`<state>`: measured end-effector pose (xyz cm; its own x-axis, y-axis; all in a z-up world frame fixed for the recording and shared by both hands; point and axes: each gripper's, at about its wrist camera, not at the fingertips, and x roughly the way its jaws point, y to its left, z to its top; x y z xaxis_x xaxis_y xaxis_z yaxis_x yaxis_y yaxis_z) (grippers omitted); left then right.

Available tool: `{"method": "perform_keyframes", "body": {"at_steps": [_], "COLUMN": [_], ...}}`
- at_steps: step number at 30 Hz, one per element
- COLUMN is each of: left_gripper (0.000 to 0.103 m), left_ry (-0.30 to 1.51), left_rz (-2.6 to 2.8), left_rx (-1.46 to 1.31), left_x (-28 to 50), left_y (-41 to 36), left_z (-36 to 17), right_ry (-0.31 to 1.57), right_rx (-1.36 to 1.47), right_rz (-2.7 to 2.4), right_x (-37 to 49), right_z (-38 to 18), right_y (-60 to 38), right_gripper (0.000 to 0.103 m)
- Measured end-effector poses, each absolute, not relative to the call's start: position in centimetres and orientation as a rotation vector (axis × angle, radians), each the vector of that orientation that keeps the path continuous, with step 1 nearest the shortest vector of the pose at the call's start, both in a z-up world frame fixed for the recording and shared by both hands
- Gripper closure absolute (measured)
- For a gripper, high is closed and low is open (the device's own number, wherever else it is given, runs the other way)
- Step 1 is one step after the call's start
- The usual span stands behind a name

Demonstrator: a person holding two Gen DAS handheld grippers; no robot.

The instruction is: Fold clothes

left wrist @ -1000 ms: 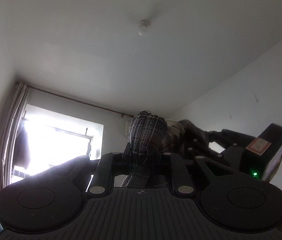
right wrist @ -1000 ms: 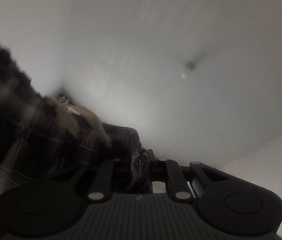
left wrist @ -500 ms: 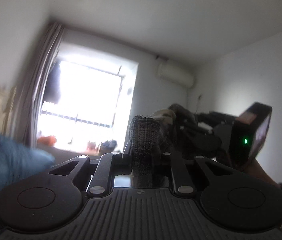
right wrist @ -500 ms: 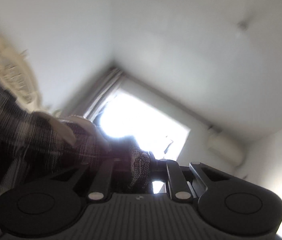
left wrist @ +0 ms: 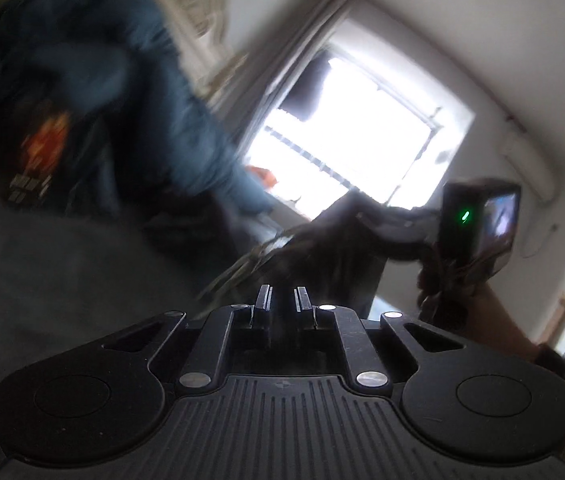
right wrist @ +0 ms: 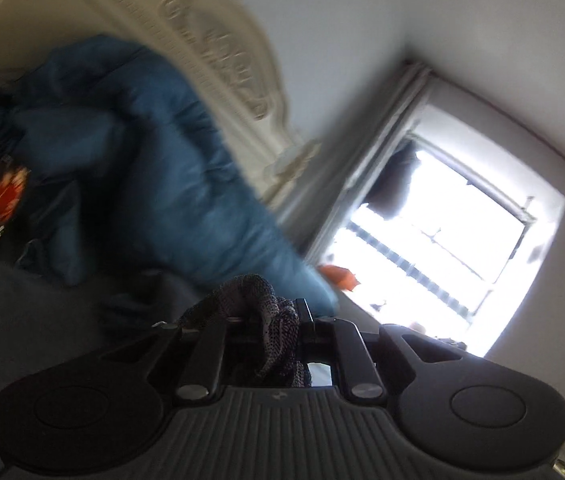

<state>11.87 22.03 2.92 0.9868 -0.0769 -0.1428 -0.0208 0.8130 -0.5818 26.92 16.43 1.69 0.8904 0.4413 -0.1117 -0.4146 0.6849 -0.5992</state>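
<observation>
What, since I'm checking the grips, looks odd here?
The checked garment is bunched in a twisted wad in the right gripper's jaws, not held by a flat edge. The blue quilt lies heaped against the headboard.

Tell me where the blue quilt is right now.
The blue quilt lies bunched on the bed at upper left in both wrist views, against the cream carved headboard, left of the bright window.
</observation>
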Motion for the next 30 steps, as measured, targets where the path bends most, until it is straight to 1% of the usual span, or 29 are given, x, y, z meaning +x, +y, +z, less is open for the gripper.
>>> {"method": "perform_keyframes", "body": {"at_steps": [2,4,5,6,8,9,12,14,16,22,25,27,28,30], "left_gripper": [0.093,0.091,0.081,0.073,0.071,0.07,0.069,0.068,0.065,0.06,0.057,0.047,0.045,0.033], "left_ry": [0.237,0.307,0.332,0.354,0.386,0.39,0.395,0.371,0.347,0.283,0.215,0.151,0.118,0.054], "left_rz": [-0.022,-0.001,0.003,-0.009,-0.026,-0.038,-0.056,-0.072,-0.126,-0.211,-0.307,-0.402,-0.45,-0.538], "left_rx": [-0.63,-0.616,-0.623,-0.639,-0.673,-0.687,-0.691,-0.694,-0.719,-0.799,-0.822,-0.784,-0.761,-0.715], "left_x": [12.7,13.2,13.6,14.2,15.5,16.1,18.0,18.3,18.0,15.3,12.7,10.7,9.7,7.7], "left_y": [23.0,23.4,23.7,24.1,24.6,24.7,25.0,25.2,25.4,25.9,25.8,25.0,24.6,23.7], "left_z": [0.6,-1.0,-1.3,-1.7,-2.3,-2.3,-2.9,-3.0,-3.3,-3.4,-2.2,-0.9,-0.2,0.8], "right_ry": [-0.012,0.007,0.012,0.022,0.048,0.058,0.068,0.051,0.014,-0.112,-0.168,-0.208,-0.222,-0.25], "right_rx": [-0.674,-0.694,-0.705,-0.709,-0.708,-0.703,-0.618,-0.543,-0.512,-0.577,-0.572,-0.562,-0.551,-0.532], "right_rz": [0.509,0.519,0.517,0.514,0.498,0.488,0.489,0.514,0.552,0.668,0.718,0.75,0.766,0.794], "right_x": [27.2,27.7,28.1,28.8,30.7,31.3,31.8,30.7,28.3,19.6,15.7,13.4,12.5,10.7], "right_z": [-0.8,-1.8,-2.4,-2.9,-1.3,0.3,2.3,3.9,5.2,9.0,11.6,13.3,14.2,15.7], "right_y": [18.8,18.7,18.6,18.8,17.9,16.7,13.3,10.8,8.4,3.3,1.2,0.1,-0.4,-1.2], "right_gripper": [0.089,0.089,0.089,0.089,0.089,0.089,0.089,0.089,0.089,0.089,0.089,0.089,0.089,0.089]}}
